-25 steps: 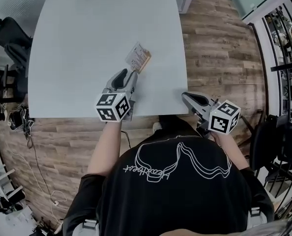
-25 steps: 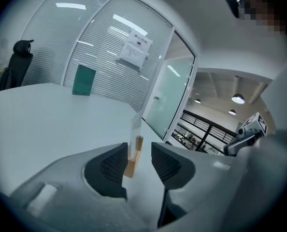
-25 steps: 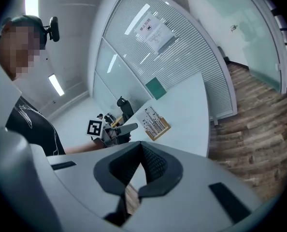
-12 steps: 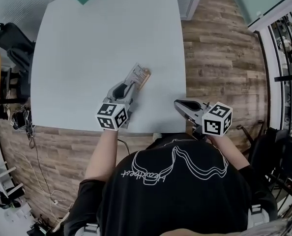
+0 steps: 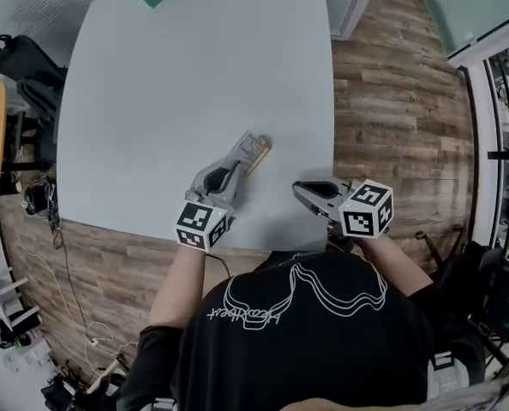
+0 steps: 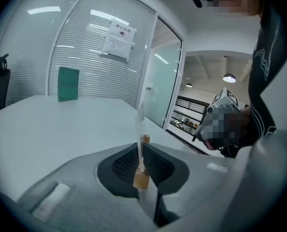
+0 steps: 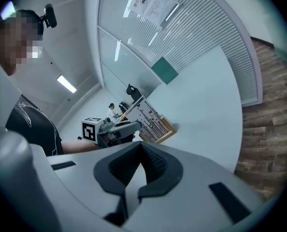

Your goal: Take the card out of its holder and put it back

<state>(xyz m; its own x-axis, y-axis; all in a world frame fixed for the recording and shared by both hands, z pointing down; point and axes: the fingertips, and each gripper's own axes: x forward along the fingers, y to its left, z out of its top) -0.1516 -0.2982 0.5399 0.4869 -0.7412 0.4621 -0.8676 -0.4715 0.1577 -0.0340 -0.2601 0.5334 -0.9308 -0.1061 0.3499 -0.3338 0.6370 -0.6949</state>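
Left gripper view: the left gripper (image 6: 140, 151) has just closed its jaws on the card holder (image 6: 139, 117), pinching it edge-on near the table's (image 5: 169, 84) near edge. The right gripper (image 7: 140, 147) hovers close by, jaws together and empty. The holder now looks steadied for pulling out the card (image 7: 151, 122).

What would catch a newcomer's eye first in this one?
The left gripper, whose jaws have just been closing, pinches the card holder near the white table's near edge. The right gripper hovers empty beside it, with nothing between its jaws.
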